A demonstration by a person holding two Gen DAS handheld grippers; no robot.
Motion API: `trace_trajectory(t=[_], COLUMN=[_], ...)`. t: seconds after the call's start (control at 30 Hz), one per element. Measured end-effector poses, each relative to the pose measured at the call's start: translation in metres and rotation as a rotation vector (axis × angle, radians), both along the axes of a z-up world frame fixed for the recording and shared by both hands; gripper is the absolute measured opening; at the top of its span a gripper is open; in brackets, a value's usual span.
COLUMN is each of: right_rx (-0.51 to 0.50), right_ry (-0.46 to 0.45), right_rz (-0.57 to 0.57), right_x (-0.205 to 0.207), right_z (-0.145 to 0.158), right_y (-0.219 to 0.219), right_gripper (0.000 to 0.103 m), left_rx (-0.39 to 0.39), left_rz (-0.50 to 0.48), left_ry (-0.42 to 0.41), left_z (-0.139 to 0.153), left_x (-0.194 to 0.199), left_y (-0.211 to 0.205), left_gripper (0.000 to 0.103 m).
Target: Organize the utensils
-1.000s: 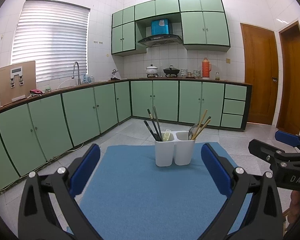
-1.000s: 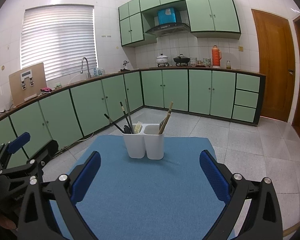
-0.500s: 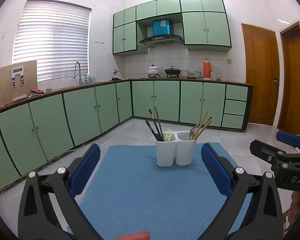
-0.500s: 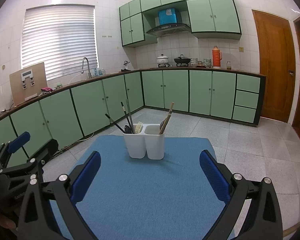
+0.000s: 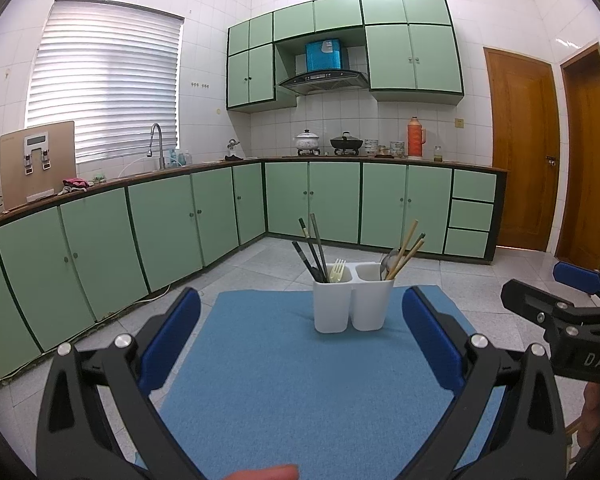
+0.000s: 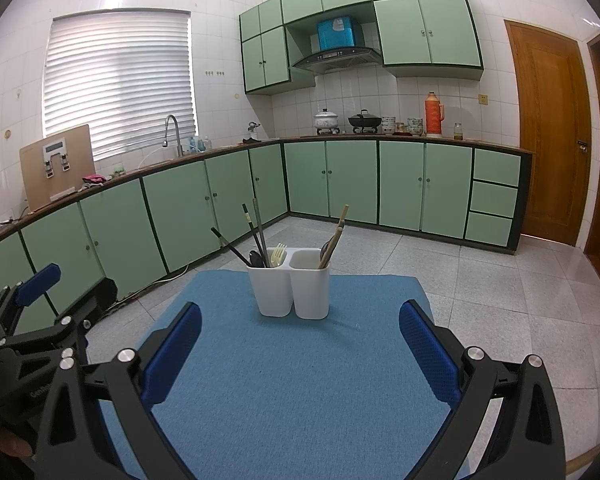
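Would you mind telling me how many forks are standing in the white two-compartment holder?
1: a pale yellow plastic fork in the left compartment of the white two-compartment holder, beside dark chopsticks; shorter ones may be hidden.

Green cabinets (image 5: 332,200) line the walls; an orange thermos (image 5: 416,137), two pots (image 5: 308,141) and a faucet (image 5: 156,148) are seen on the counter.

My right gripper (image 6: 300,340) spread wide with nothing between its blue pads (image 6: 172,354), over the blue mat (image 6: 292,392), white two-cup holder (image 6: 289,289) upright ahead, dark chopsticks (image 6: 252,232) and pale fork (image 6: 278,255) in its left cup, wooden chopsticks (image 6: 336,232) in its right, my left gripper (image 6: 24,320) low at the left edge.
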State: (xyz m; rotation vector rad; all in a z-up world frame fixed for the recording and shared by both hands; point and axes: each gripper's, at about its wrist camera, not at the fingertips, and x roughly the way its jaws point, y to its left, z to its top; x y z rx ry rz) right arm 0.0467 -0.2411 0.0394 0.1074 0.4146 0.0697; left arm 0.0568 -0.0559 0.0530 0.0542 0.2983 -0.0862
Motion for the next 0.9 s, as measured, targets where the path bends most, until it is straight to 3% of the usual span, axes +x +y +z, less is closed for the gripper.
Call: trace_trajectory(t=[0.9], right_rx=[-0.003], right_ry=[0.004], right_rz=[0.002], right_x=[-0.0010], right_z=[-0.0015], right_y=[0.0036], right_gripper=[0.097], left_rx=[-0.004], left_rz=[0.000], left_ry=[0.005], left_z=[-0.0024], left_x=[-0.0006], left_y=[0.0034], left_gripper=[0.098])
